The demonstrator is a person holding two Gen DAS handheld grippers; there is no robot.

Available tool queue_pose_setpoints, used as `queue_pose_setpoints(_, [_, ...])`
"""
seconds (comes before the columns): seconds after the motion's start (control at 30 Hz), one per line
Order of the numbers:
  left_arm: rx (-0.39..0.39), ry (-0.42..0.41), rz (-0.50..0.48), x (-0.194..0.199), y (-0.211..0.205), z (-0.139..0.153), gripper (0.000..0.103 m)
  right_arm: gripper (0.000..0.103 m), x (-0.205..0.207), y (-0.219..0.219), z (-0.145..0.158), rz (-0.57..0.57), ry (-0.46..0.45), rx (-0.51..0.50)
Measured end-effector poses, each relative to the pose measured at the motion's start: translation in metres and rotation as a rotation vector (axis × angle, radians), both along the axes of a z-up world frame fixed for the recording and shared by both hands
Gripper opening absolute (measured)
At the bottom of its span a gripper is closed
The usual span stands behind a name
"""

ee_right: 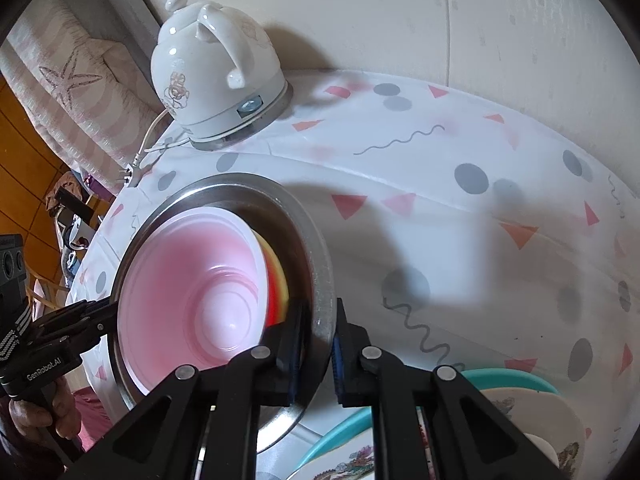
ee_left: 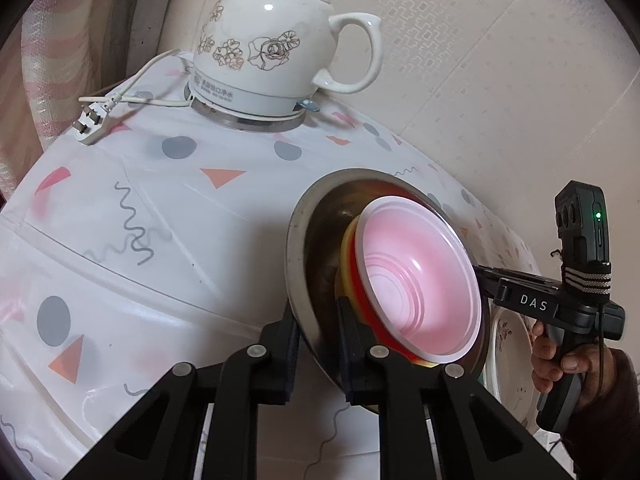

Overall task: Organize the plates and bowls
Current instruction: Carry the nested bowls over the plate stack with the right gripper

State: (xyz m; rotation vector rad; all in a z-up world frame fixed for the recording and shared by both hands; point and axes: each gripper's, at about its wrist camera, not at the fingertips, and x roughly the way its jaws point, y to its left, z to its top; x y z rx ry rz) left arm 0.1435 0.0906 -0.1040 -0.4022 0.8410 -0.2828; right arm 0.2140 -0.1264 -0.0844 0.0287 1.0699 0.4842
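A steel bowl [ee_left: 320,240] holds a nested stack: a pink bowl [ee_left: 420,280] on top, with a red bowl [ee_left: 354,276] and a yellow bowl [ee_left: 347,246] under it. My left gripper [ee_left: 318,320] is shut on the steel bowl's near rim. In the left wrist view the right gripper [ee_left: 482,276] clamps the opposite rim, with a hand on its handle. In the right wrist view my right gripper [ee_right: 320,324] is shut on the rim of the steel bowl [ee_right: 316,240]. The pink bowl [ee_right: 192,288] fills it, and the left gripper [ee_right: 100,316] grips the far rim.
A white floral kettle [ee_left: 272,40] stands on its base at the back of the patterned tablecloth [ee_left: 120,220], its plug [ee_left: 90,120] lying loose. Patterned plates [ee_right: 532,412] on a teal plate [ee_right: 512,378] sit close under the right gripper. A wall lies behind.
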Motion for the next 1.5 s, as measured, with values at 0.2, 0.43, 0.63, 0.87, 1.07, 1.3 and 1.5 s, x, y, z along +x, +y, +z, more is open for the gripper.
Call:
queue_pose_setpoints(0.2, [0.012, -0.025, -0.005, -0.006, -0.003, 0.009, 0.016, 0.012, -0.004, -0.002, 0.006, 0.002, -0.013, 0.008])
queue_pose_setpoints(0.43, [0.028, -0.073, -0.034, -0.013, -0.013, 0.031, 0.016, 0.012, -0.012, -0.015, 0.024, -0.018, -0.045, 0.028])
queue_pose_setpoints(0.63, [0.037, -0.105, -0.092, -0.014, -0.033, 0.048, 0.016, 0.012, -0.026, -0.037, 0.039, -0.060, -0.073, 0.043])
queue_pose_setpoints(0.87, [0.033, -0.128, -0.194, -0.018, -0.067, 0.057, 0.016, 0.013, -0.054, -0.079, 0.050, -0.138, -0.086, 0.036])
queue_pose_setpoints(1.07, [0.032, -0.125, -0.301, -0.022, -0.106, 0.057, 0.016, 0.013, -0.080, -0.115, 0.044, -0.220, -0.060, 0.015])
queue_pose_setpoints(1.3, [0.046, -0.113, -0.404, -0.024, -0.149, 0.052, 0.018, 0.014, -0.108, -0.155, 0.039, -0.312, -0.033, 0.003])
queue_pose_setpoints(1.5, [0.062, -0.075, -0.439, -0.022, -0.167, 0.039, 0.018, 0.014, -0.119, -0.169, 0.028, -0.343, 0.000, -0.005])
